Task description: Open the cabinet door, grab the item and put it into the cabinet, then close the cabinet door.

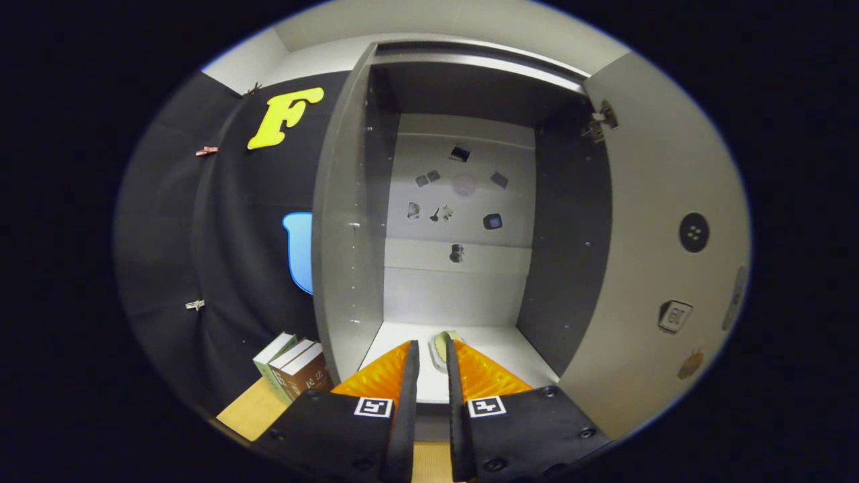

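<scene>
The grey cabinet (349, 221) stands open, its door (658, 221) swung out to the right. A small pale green and white item (440, 350) lies on the cabinet's white floor (496, 349) near the front edge. My gripper (431, 349) reaches into the cabinet with its fingertips on either side of the item. The jaws are only a little apart. The item lies against the right finger (453, 376), and a thin strip of floor shows between it and the left finger (409, 376).
The cabinet's back panel (463, 201) carries several small dark stickers. Left of the cabinet, a few books (295, 369) stand on a wooden tabletop (251, 409) against the black cloth wall. The door's inner face carries a hinge (600, 122) and some stickers.
</scene>
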Available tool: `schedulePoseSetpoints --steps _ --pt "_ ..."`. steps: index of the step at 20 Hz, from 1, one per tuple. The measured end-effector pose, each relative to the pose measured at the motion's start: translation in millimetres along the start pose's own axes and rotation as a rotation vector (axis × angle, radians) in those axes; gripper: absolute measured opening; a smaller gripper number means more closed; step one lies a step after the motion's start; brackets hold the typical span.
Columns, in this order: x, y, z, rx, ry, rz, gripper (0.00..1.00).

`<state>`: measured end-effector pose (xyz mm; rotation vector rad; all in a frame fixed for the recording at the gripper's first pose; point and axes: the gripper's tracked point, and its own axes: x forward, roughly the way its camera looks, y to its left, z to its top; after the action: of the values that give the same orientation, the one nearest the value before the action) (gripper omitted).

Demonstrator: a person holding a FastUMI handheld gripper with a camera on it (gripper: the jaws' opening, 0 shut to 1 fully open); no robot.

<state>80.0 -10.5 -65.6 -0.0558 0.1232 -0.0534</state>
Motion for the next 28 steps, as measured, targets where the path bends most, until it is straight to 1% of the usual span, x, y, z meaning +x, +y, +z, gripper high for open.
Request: schedulePoseSetpoints --steps 5,8,11,15,18,20,21,23,24,27,28 --pt "-62 -16 15 0.049 -0.024 -0.065 0.26" --pt "-102 -41 16 0.111 -0.018 -0.129 0.26" --pt "-143 -82 13 0.15 -0.021 -0.25 0.26" --pt "-200 -137 9 0.159 -0.043 -0.402 0.26" --pt "-239 -179 7 0.17 -0.056 -0.474 0.25" --pt "-257 -212 7 0.159 -0.067 -0.516 0.25" --pt "-266 -230 7 0.161 -0.067 -0.537 0.29" --pt "-274 -262 7 0.173 -0.076 -0.551 0.37" --pt "-275 -274 4 0.174 -0.079 -0.545 0.41" --pt "-268 -296 -3 0.176 -0.086 -0.465 0.53" --pt "-265 -299 -4 0.181 -0.086 -0.422 0.57"
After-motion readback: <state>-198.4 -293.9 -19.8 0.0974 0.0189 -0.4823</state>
